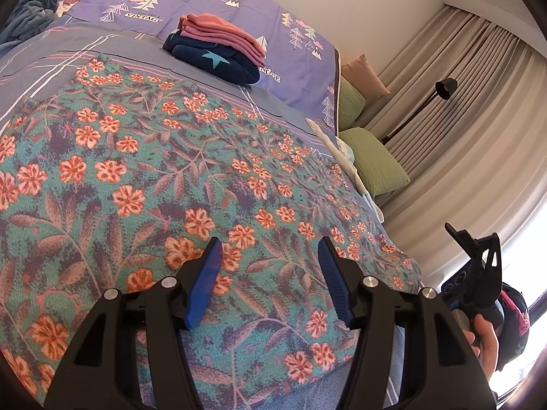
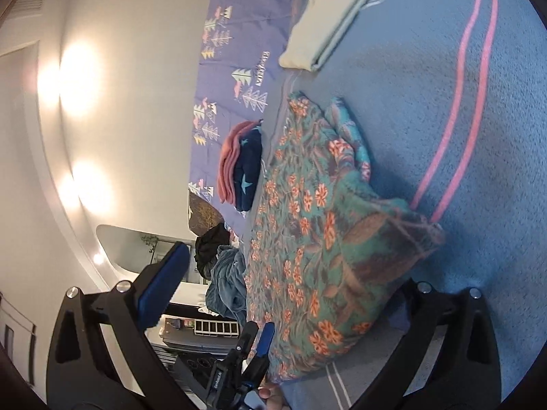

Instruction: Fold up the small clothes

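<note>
floral garment (image 1: 177, 177) | teal, orange flowers | flat on bed (right edge bunched)

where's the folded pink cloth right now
In the left wrist view, the folded pink cloth lies upper centre atop a navy star-print garment, beyond the floral cloth.

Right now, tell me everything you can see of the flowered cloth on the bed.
The flowered cloth is teal, printed with orange-pink blossoms and brownish leaves, and looks like thin woven cotton. It lies spread over the grey-blue striped bedcover, mostly flat, with its far end bunched up in the right wrist view. No fingers grip it. The left gripper hangs open over it.
</note>
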`<state>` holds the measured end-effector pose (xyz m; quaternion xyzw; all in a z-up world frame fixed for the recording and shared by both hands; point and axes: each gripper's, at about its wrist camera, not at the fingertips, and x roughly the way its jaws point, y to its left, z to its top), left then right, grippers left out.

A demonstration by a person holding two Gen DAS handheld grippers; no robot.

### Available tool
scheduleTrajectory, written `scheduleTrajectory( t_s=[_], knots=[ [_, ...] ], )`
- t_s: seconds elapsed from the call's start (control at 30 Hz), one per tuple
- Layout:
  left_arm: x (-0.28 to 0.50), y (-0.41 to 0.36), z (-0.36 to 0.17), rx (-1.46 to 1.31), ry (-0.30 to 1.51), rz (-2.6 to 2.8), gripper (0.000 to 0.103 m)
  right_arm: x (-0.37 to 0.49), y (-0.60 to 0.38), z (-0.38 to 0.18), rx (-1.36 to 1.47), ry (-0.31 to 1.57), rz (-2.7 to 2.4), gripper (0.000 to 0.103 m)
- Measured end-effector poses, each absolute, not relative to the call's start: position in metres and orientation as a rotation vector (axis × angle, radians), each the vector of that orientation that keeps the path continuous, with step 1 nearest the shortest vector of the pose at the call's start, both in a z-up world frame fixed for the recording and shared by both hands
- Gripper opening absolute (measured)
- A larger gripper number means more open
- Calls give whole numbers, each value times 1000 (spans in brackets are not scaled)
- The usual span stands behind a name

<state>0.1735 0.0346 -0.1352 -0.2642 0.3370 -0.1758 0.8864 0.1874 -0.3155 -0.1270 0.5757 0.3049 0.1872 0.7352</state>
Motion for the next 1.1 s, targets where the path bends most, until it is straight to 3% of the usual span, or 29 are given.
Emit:
scheduleTrajectory(
  t_s=[0.07, 0.17, 0.23, 0.3, 0.4, 0.5, 0.73, 1.1],
  knots=[
    [173, 35, -136, -553, 699, -368, 59, 183, -320, -131, 1312, 642, 468, 99],
    [173, 35, -136, -556, 696, -370, 59, 171, -332, -146, 1437, 597, 506, 87],
    [173, 35, -136, -555, 696, -371, 59, 169, -336, -154, 1466, 609, 492, 72],
    [173, 35, -136, -557, 696, -372, 59, 167, -338, -162, 1473, 647, 452, 38],
    [172, 36, -136, -563, 693, -376, 60, 165, -338, -168, 1467, 651, 431, 17],
    [172, 36, -136, -565, 691, -376, 60, 162, -333, -157, 1382, 643, 405, 11],
    [176, 36, -126, -621, 690, -449, 60, 163, -314, -125, 1157, 629, 396, 8],
    [219, 24, -103, -737, 726, -585, 60, 170, -213, -61, 458, 614, 536, 8]
  ],
)
